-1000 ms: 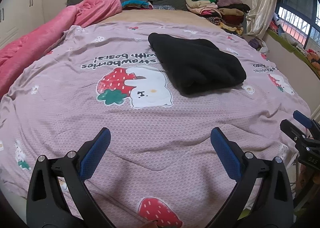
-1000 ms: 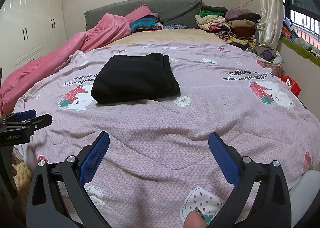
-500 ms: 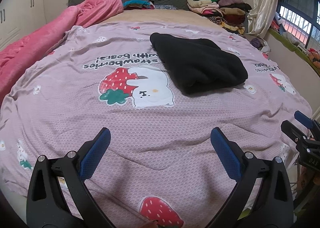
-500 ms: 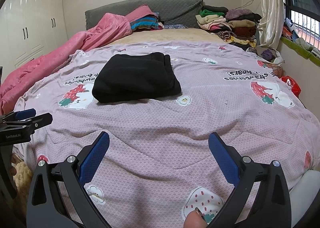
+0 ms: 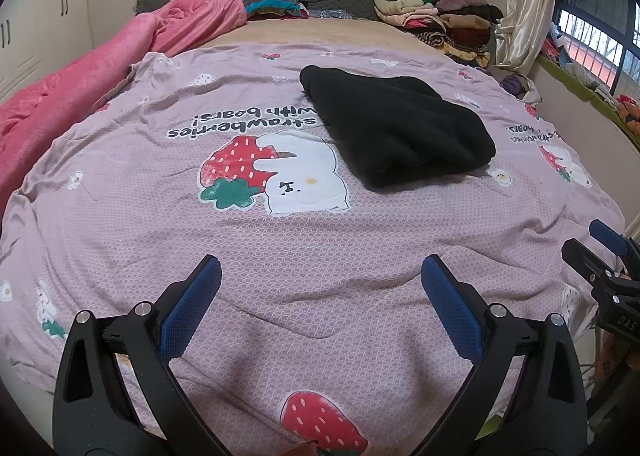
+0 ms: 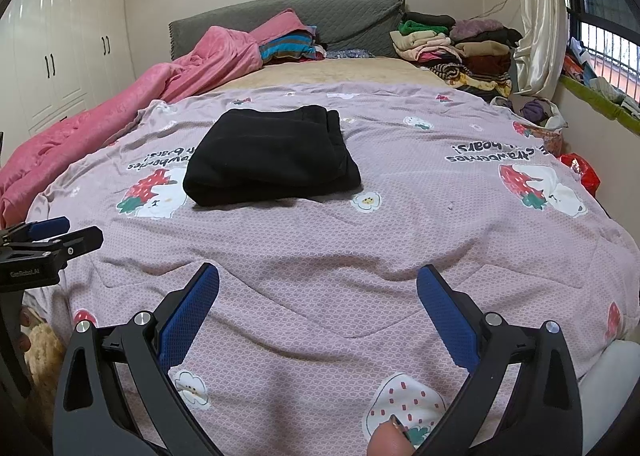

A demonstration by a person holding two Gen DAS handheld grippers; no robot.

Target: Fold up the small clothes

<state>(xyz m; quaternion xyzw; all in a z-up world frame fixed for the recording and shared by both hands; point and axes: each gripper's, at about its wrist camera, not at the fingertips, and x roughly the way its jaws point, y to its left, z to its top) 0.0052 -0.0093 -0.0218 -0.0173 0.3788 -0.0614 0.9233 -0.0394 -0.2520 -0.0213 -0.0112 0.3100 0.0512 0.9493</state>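
A black garment [image 5: 396,132] [image 6: 270,156] lies folded into a thick rectangle on the mauve strawberry-print quilt [image 5: 280,256] [image 6: 400,224], in the middle of the bed. My left gripper [image 5: 320,288] hangs open over the quilt's near edge, well short of the garment, with nothing between its blue pads. My right gripper [image 6: 318,292] is open too, empty, at the same near edge. Each gripper shows at the side of the other's view: the right one [image 5: 600,252] at the right edge, the left one [image 6: 48,234] at the left edge.
A pink blanket [image 5: 80,84] [image 6: 120,104] is heaped along the bed's left side. Piles of folded clothes [image 5: 436,20] [image 6: 452,52] sit at the head on the right, by a curtain [image 6: 536,16] and window. A grey headboard [image 6: 340,16] and white wardrobe [image 6: 60,48] stand beyond.
Both views have shifted only slightly; the folded garment appears a touch lower and nearer. Neither gripper has changed its opening, and the garment has not been moved.
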